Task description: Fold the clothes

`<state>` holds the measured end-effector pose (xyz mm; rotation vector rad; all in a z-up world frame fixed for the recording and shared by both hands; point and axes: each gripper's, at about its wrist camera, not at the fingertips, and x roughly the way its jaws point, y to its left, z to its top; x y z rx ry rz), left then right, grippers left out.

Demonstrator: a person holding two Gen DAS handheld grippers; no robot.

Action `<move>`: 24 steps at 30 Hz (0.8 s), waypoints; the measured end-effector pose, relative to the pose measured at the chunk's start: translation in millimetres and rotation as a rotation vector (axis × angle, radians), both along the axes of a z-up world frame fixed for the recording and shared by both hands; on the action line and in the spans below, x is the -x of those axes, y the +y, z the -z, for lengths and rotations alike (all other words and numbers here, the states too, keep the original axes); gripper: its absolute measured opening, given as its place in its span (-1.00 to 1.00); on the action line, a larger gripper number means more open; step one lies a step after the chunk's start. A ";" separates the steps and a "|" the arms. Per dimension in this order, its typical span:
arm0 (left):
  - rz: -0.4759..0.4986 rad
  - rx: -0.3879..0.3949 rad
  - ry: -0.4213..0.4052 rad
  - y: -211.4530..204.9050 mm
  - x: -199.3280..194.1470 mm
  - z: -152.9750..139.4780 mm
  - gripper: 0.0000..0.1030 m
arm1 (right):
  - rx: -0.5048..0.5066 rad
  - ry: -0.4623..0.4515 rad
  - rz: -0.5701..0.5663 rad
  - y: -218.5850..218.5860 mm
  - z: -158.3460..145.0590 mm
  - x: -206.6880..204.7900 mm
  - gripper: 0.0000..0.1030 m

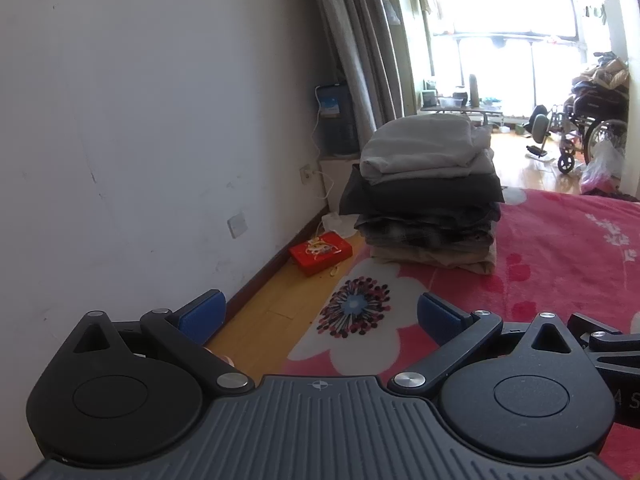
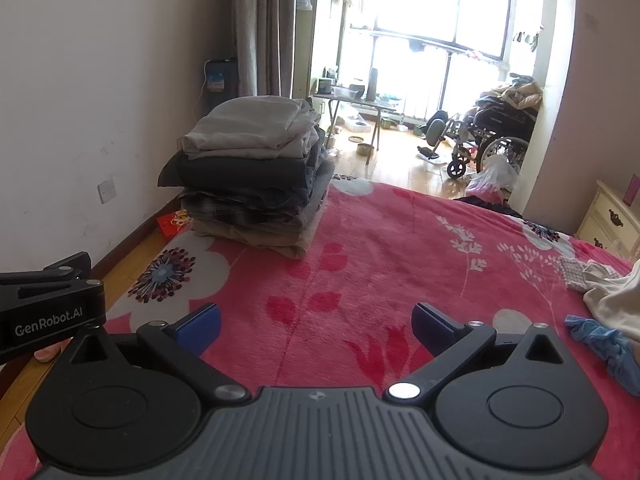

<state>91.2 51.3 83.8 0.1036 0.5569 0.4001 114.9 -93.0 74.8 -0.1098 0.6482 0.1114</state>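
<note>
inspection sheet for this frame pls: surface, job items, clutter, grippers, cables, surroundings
Surface: pink floral blanket on the bed.
Job's things: folded stack at the bed's left edge; unfolded cream garment and blue cloth at right.
Clutter: red box on the floor.
Grippers: left gripper and right gripper, jaws open, empty.
Cables: white cord at a wall socket.
Surroundings: wheelchair, folding table, curtain.

A lived-in home bedroom: a bed under a pink floral blanket (image 2: 400,248), a cream nightstand (image 2: 612,220), grey curtains (image 2: 264,28), wood flooring, and a sunlit balcony room beyond holding a wheelchair (image 2: 492,140) and a folding table (image 2: 356,101)
</note>
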 end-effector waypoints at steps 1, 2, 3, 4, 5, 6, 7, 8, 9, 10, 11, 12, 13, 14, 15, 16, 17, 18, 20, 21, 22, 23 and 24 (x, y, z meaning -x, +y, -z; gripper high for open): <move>0.000 0.000 0.000 -0.1 0.3 -0.3 1.00 | 0.000 0.000 0.000 -0.3 -0.1 0.0 1.00; -0.001 0.000 -0.001 -0.2 0.5 -0.5 1.00 | 0.000 0.000 0.000 -0.6 -0.1 -0.1 1.00; 0.000 0.000 -0.001 -0.6 0.5 -0.5 1.00 | 0.000 0.001 0.000 -0.9 -0.2 -0.1 1.00; 0.000 -0.001 0.000 -1.2 0.5 -0.3 1.00 | 0.001 0.001 0.000 -0.8 -0.1 0.0 1.00; 0.001 0.000 0.000 -1.2 0.4 -0.4 1.00 | 0.001 0.001 0.000 -0.6 0.0 0.2 1.00; 0.001 0.001 0.000 -1.2 0.3 -0.4 1.00 | 0.001 0.002 0.000 -0.4 0.1 0.4 1.00; 0.001 0.001 0.000 -1.3 0.2 -0.4 1.00 | 0.002 0.002 0.000 -0.3 0.2 0.5 1.00; 0.002 0.002 0.000 -1.3 0.2 -0.4 1.00 | 0.003 0.001 0.000 0.0 0.1 0.6 1.00; 0.003 0.002 -0.001 -1.4 0.3 -0.3 1.00 | 0.005 -0.001 0.000 0.2 0.0 0.8 1.00; 0.003 0.002 -0.001 -1.6 0.4 -0.2 1.00 | 0.007 -0.002 0.000 0.1 -0.2 1.0 1.00; 0.003 0.001 -0.001 -1.7 0.4 -0.1 1.00 | 0.007 -0.003 0.002 0.2 -0.2 0.9 1.00; 0.002 0.001 0.000 -1.9 0.4 -0.1 1.00 | 0.006 -0.002 0.002 0.2 -0.2 0.6 1.00; 0.002 0.001 0.000 -2.1 0.4 0.0 1.00 | 0.004 -0.002 0.003 -0.2 -0.2 0.6 1.00; 0.002 0.001 0.000 -2.3 0.4 0.1 1.00 | 0.002 -0.001 0.004 -0.5 -0.2 0.6 1.00; 0.001 0.001 0.001 -2.4 0.4 0.2 1.00 | 0.002 -0.001 0.003 -0.7 -0.5 0.5 1.00; 0.001 0.000 0.001 -2.6 0.4 0.3 1.00 | 0.002 -0.001 0.002 -0.9 -0.7 0.4 1.00; 0.000 0.000 0.001 -2.6 0.7 0.1 1.00 | 0.003 -0.001 0.002 -0.9 -0.7 0.3 1.00; 0.000 0.000 0.001 -2.5 0.9 0.0 1.00 | 0.003 -0.001 0.002 -0.9 -0.7 0.2 1.00; -0.001 0.000 0.001 -2.3 0.9 -0.1 1.00 | 0.003 -0.001 0.001 -1.0 -0.6 0.0 1.00; -0.001 0.000 0.001 -2.1 0.8 0.1 0.99 | 0.003 -0.001 0.001 -1.0 -0.6 -0.1 1.00; -0.001 0.001 0.002 -1.9 0.7 0.4 1.00 | 0.003 0.000 0.001 -0.7 -0.6 -0.1 1.00; -0.001 0.000 0.002 -1.8 0.5 0.2 1.00 | 0.002 0.000 0.001 -0.7 -0.6 0.0 1.00; 0.000 -0.001 0.002 -1.5 0.7 0.2 1.00 | 0.003 0.000 0.001 -0.5 -0.6 -0.1 1.00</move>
